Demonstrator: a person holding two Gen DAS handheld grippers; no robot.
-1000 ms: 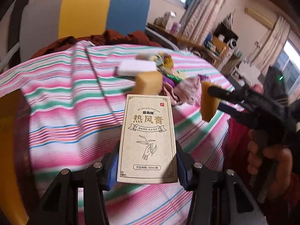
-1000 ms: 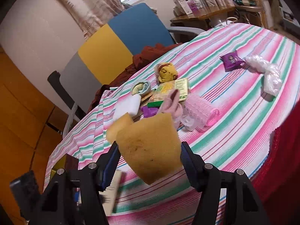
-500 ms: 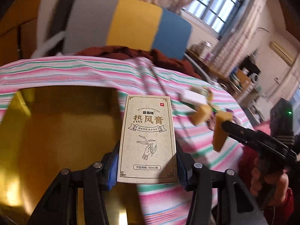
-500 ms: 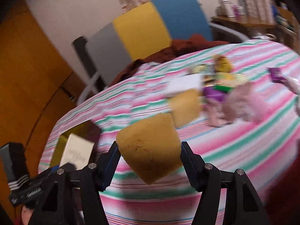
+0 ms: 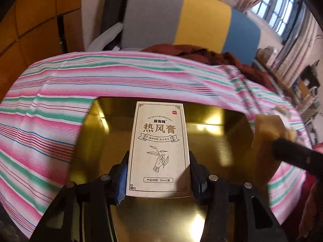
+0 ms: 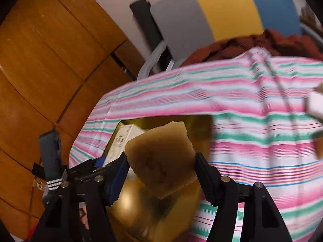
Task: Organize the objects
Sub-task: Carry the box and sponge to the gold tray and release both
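Observation:
A cream carton with Chinese print (image 5: 159, 145) stands upright between the fingers of my left gripper (image 5: 158, 161), which is shut on it. It hangs over a shiny golden tray (image 5: 222, 145) that lies on the striped tablecloth (image 5: 60, 100). My right gripper (image 6: 161, 159) is shut on a yellow sponge (image 6: 161, 153), above the same golden tray (image 6: 125, 197). In the left wrist view the sponge (image 5: 268, 129) comes in blurred from the right edge. In the right wrist view the carton (image 6: 121, 139) and the left gripper (image 6: 97, 163) show at the left.
A chair with a grey, yellow and blue back (image 5: 181, 18) stands behind the table, with a red-brown cloth (image 5: 201, 54) on it. Wooden panels (image 6: 40, 60) line the left wall. A white block (image 6: 317, 104) lies far right on the tablecloth. Cluttered shelves (image 5: 302, 84) stand back right.
Both grippers have swung left, away from the pile of small objects, and now hang over the golden tray. Each keeps its hold, the left on the carton, the right on the sponge.

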